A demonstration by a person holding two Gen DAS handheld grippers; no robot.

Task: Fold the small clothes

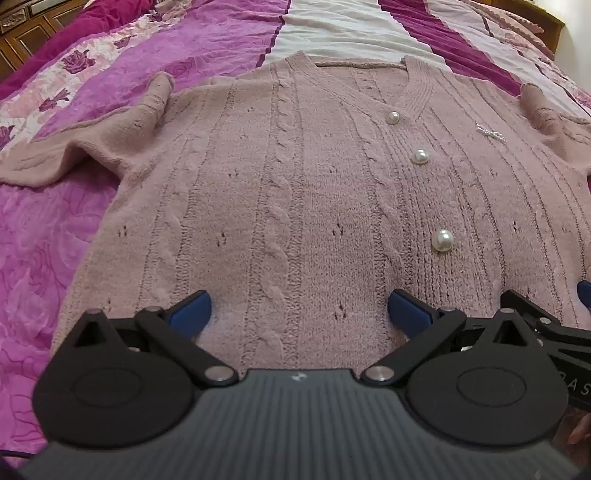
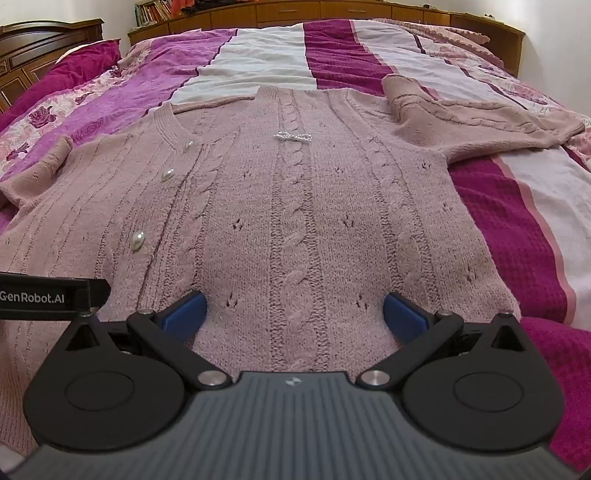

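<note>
A dusty pink cable-knit cardigan (image 1: 295, 177) with pearl buttons (image 1: 442, 240) lies flat, front up, on the bed, neck away from me. It also shows in the right wrist view (image 2: 295, 221), with a small pearl bow (image 2: 293, 137) on its chest. My left gripper (image 1: 299, 312) is open, its blue pads over the left half of the hem. My right gripper (image 2: 295, 314) is open over the right half of the hem. Both short sleeves lie spread out to the sides, the left sleeve (image 1: 92, 147) and the right sleeve (image 2: 480, 122).
The bed has a quilt (image 2: 517, 240) striped in magenta, purple, white and rose print. A wooden headboard and pillow (image 2: 74, 70) are at the left, wooden drawers (image 2: 295, 11) at the far end. Part of the other gripper (image 1: 554, 332) shows at the right edge.
</note>
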